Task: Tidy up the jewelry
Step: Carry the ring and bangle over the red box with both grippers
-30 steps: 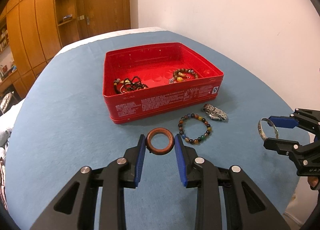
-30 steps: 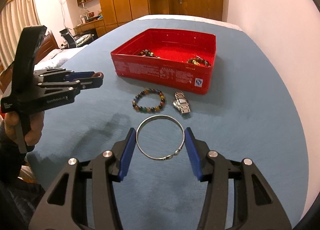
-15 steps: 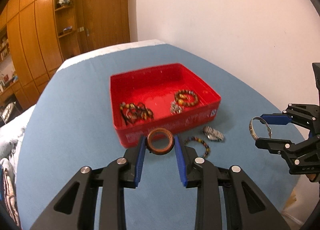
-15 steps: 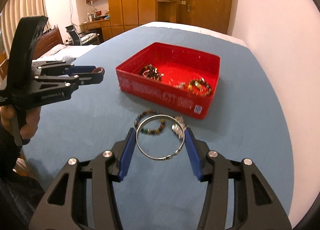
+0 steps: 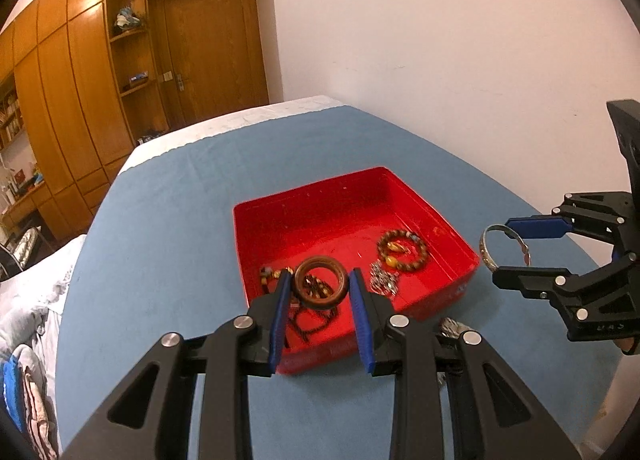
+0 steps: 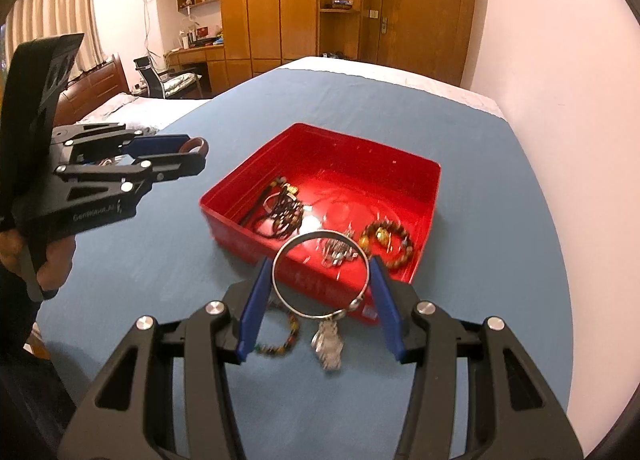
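My left gripper (image 5: 320,288) is shut on a brown wooden ring (image 5: 320,286) and holds it in the air over the near edge of the red tin box (image 5: 340,216). My right gripper (image 6: 321,274) is shut on a silver bangle (image 6: 320,274), raised above the box's near wall (image 6: 320,284). Each gripper shows in the other's view, the right gripper (image 5: 516,248) with the bangle (image 5: 490,250) and the left gripper (image 6: 188,154) with the ring (image 6: 195,146). The box holds a brown bead bracelet (image 5: 402,251), dark cords (image 6: 282,212) and a silver piece (image 5: 382,282).
A multicolour bead bracelet (image 6: 280,340) and a silver watch (image 6: 328,346) lie on the blue cloth (image 5: 168,220) in front of the box. A white wall is to the right. Wooden cupboards and a bed stand behind and to the left.
Both grippers have risen and moved forward toward the red box, carrying the wooden ring and the silver bangle. The loose bracelet and watch stay on the cloth.
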`<state>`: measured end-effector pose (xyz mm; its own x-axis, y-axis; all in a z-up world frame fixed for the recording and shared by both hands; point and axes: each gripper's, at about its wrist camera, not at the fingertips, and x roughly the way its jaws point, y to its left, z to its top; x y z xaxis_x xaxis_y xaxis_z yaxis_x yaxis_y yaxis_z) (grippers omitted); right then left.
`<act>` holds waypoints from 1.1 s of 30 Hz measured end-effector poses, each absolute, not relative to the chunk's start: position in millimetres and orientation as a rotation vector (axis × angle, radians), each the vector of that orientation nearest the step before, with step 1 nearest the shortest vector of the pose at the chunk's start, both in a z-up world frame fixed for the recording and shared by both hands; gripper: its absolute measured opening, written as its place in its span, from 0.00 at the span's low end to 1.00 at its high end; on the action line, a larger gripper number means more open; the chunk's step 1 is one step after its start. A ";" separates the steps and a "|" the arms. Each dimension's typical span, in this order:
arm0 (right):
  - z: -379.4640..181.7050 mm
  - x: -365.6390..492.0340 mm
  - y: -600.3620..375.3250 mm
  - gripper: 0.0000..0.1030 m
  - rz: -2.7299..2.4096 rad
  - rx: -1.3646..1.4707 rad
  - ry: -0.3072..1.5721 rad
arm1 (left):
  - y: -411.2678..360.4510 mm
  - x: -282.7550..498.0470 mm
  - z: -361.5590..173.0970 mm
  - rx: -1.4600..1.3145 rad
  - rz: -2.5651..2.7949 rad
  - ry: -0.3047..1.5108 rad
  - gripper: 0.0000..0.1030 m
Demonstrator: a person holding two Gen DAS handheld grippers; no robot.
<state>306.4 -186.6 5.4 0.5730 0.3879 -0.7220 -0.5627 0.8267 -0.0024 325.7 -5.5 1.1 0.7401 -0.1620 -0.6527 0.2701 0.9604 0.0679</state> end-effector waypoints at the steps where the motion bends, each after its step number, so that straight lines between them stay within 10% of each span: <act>1: 5.0 313.7 -184.9 0.47 0.565 -0.244 0.785 | -5.9 331.5 0.2 0.164 -0.237 0.703 0.28; 33: -71.5 435.3 -160.3 0.47 0.480 -0.307 0.968 | -4.7 452.3 -78.0 0.160 -0.225 0.915 0.28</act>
